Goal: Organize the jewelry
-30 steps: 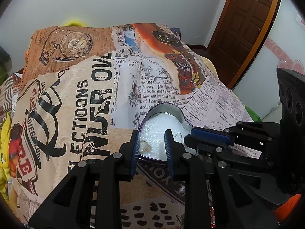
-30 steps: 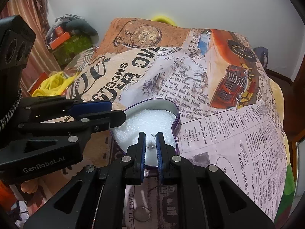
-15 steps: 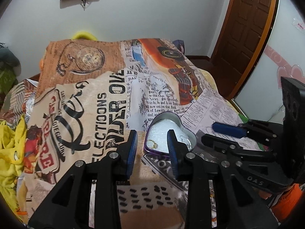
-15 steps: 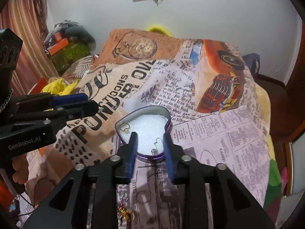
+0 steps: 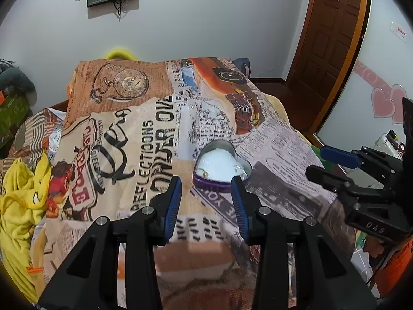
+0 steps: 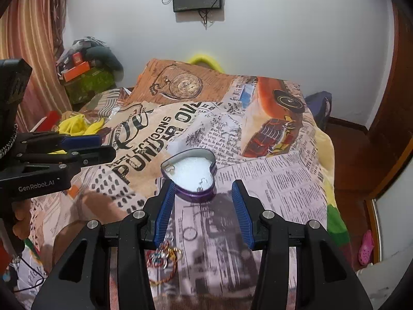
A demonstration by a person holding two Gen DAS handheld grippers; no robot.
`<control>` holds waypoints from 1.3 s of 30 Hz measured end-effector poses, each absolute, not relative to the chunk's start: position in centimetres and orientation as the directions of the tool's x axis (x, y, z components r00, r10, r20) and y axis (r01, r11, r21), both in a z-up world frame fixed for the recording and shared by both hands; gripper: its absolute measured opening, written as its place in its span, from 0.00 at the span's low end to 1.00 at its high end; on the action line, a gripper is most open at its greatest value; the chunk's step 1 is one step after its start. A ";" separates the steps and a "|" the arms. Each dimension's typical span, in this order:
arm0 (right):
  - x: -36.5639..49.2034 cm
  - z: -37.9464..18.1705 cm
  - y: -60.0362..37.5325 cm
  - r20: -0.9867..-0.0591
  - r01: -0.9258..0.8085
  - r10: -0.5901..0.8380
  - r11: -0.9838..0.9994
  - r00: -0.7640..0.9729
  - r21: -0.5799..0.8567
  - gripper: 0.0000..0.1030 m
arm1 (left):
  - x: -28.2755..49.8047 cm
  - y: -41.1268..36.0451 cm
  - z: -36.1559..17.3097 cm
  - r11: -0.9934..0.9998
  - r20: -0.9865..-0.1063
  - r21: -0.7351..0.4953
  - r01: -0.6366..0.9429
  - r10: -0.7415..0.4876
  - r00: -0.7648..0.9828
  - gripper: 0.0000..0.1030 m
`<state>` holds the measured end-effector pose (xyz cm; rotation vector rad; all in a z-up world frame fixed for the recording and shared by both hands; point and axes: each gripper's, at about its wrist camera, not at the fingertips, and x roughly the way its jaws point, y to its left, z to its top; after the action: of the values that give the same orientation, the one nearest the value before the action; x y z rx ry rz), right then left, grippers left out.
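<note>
A heart-shaped purple tin [image 5: 206,182] with white foam inside lies on the bed; it also shows in the right wrist view [image 6: 196,196]. A gold ring [image 6: 170,170] and a hook earring [image 6: 201,184] lie in it. The ring also shows in the left wrist view [image 5: 204,173]. My left gripper [image 5: 206,196] is open and empty, back from the tin. My right gripper [image 6: 202,206] is open and empty, above the tin's near side. A colourful bracelet pile [image 6: 162,258] and a thin ring [image 6: 189,233] lie on the bedspread below the right gripper.
The bed has a newspaper-print bedspread [image 5: 144,139]. Yellow cloth [image 5: 23,193] lies at its left edge. A wooden door [image 5: 330,38] stands at the right. Clutter [image 6: 85,75] is piled in the far left corner. A pink shoe [image 6: 366,248] lies on the floor.
Both grippers have pulled back and up from the tin. The right gripper opened and left the earring in the tin. The left gripper has opened wider.
</note>
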<state>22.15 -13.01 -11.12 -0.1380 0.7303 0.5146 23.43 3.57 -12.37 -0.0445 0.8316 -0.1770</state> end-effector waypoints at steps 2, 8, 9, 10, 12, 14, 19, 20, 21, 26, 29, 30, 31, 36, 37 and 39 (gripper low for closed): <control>21.6 -11.2 -13.4 -0.669 -0.487 0.397 0.871 0.629 0.059 0.41 | 22.8 3.4 -12.6 0.984 -0.736 -0.111 0.139 -0.176 0.654 0.37; 20.1 -12.1 -13.8 -0.685 -0.472 0.380 0.879 0.622 0.060 0.41 | 21.2 2.3 -14.0 0.980 -0.763 -0.120 0.156 -0.192 0.617 0.37; 19.9 -12.4 -13.9 -0.689 -0.469 0.376 0.881 0.619 0.060 0.41 | 20.9 2.0 -14.2 0.980 -0.767 -0.120 0.162 -0.195 0.611 0.37; 19.7 -12.5 -14.0 -0.691 -0.468 0.376 0.882 0.617 0.062 0.41 | 20.6 1.7 -14.5 0.979 -0.772 -0.120 0.167 -0.198 0.604 0.37; 19.2 -13.0 -14.2 -0.698 -0.463 0.375 0.884 0.610 0.070 0.41 | 20.2 1.1 -15.1 0.976 -0.780 -0.119 0.181 -0.205 0.591 0.37; 19.0 -13.4 -14.4 -0.707 -0.458 0.371 0.886 0.602 0.075 0.41 | 19.7 0.3 -15.8 0.974 -0.790 -0.113 0.198 -0.209 0.576 0.37; 18.3 -14.7 -15.3 -0.727 -0.443 0.353 0.893 0.589 0.075 0.41 | 19.3 -1.4 -17.6 0.966 -0.814 -0.107 0.236 -0.221 0.537 0.37; 18.2 -14.9 -15.4 -0.730 -0.439 0.349 0.895 0.587 0.075 0.41 | 19.3 -1.8 -18.0 0.965 -0.819 -0.100 0.244 -0.219 0.531 0.37; 18.2 -15.1 -15.6 -0.734 -0.436 0.347 0.897 0.584 0.077 0.41 | 19.3 -2.1 -18.4 0.964 -0.821 -0.091 0.249 -0.214 0.529 0.37; 18.0 -16.1 -16.3 -0.750 -0.426 0.339 0.901 0.568 0.085 0.41 | 19.8 -2.8 -20.0 0.967 -0.833 -0.045 0.251 -0.175 0.524 0.34; 18.1 -16.6 -16.4 -0.757 -0.424 0.334 0.902 0.561 0.084 0.41 | 20.5 -2.7 -21.1 0.966 -0.852 -0.059 0.254 -0.181 0.491 0.22; 18.2 -16.7 -16.4 -0.759 -0.424 0.335 0.902 0.558 0.087 0.41 | 20.6 -2.7 -21.4 0.965 -0.856 -0.057 0.255 -0.179 0.485 0.22; 18.2 -16.9 -16.4 -0.761 -0.424 0.337 0.901 0.554 0.091 0.41 | 20.8 -2.8 -21.7 0.964 -0.858 -0.060 0.258 -0.182 0.480 0.22; 18.5 -17.4 -16.4 -0.766 -0.425 0.348 0.899 0.541 0.108 0.41 | 21.5 -2.9 -22.5 0.957 -0.862 -0.104 0.270 -0.223 0.456 0.21; 18.7 -17.4 -16.4 -0.767 -0.425 0.350 0.898 0.538 0.111 0.41 | 21.7 -3.0 -22.7 0.957 -0.862 -0.106 0.269 -0.223 0.455 0.18; 18.8 -17.6 -16.4 -0.769 -0.427 0.352 0.897 0.534 0.114 0.41 | 21.9 -3.1 -23.1 0.958 -0.862 -0.098 0.268 -0.216 0.458 0.11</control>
<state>18.78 -16.36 -17.64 -0.0913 0.8943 0.4647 21.89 -3.11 -23.08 0.0546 1.0542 -0.2983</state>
